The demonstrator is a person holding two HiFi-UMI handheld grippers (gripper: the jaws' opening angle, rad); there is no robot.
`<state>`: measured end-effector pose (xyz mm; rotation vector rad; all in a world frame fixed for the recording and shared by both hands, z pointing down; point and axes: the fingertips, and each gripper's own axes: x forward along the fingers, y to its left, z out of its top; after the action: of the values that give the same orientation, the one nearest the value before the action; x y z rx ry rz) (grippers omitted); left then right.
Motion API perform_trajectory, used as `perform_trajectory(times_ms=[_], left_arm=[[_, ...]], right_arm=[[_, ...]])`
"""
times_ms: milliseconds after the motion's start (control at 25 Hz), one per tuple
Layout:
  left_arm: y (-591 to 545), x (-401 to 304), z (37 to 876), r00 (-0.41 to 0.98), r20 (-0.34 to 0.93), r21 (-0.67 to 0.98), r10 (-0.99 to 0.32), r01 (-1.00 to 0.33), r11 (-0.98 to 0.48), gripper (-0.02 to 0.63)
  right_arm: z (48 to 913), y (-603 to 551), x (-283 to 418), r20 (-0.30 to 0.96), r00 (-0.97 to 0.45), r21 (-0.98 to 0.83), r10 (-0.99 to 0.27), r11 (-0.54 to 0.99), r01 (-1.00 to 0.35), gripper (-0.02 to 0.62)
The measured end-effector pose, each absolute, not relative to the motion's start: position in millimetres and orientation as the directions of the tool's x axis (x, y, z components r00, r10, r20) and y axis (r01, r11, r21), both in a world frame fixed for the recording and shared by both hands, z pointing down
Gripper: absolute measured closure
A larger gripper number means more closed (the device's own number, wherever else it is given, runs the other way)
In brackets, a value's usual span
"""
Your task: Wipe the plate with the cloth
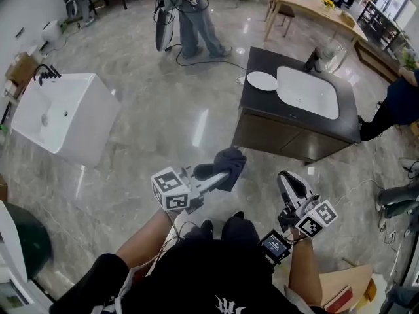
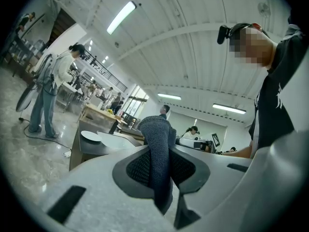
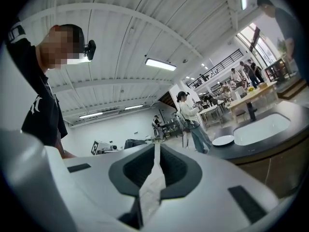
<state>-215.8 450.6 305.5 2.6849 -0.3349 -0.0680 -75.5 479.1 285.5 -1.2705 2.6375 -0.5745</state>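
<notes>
I had the left tongs (image 1: 226, 173) clamped on the dark cloth (image 1: 230, 159). A fold was pinched between the pads and the rest bunched past the tips, carried out in front as the wiping side. The right tongs (image 1: 289, 183) were closed on nothing: the right gripper view showed only a thin pale slit between the jaws. I judged that hand was kept free to steady the plate once I got there.

The plate (image 1: 262, 80) lay flat by the left edge of the dark tabletop (image 1: 258, 106), just beside the white sink (image 1: 308, 91). It was well apart from both tongs, so no wiping had begun. A faucet (image 1: 313, 59) stood at the tabletop's far edge behind the sink, clear of the plate.

A white basin (image 1: 62, 113) sat on the floor off to my left, and a person (image 1: 196, 18) stood farther back. Neither was on the line to the plate, and I saw nothing else blocking it.
</notes>
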Motion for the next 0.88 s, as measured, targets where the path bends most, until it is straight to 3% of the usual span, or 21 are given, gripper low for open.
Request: perform_trajectory(times_ms=[360, 880], left_arm=[[344.2, -156.8, 327.7, 0.963, 0.033, 0.435, -0.269, -0.256, -0.863, 0.546], [196.6, -60.2, 338.6, 0.930, 0.074, 0.483, -0.359, -0.349, -0.803, 0.546]], right_arm=[[313.7, 378.9, -2.2, 0.010, -0.601, -0.435, -0.799, 0.538, -0.722, 0.588], [330.1, 224.7, 90.9, 0.012, -0.682, -0.484, -0.731, 0.593, -0.644, 0.561]])
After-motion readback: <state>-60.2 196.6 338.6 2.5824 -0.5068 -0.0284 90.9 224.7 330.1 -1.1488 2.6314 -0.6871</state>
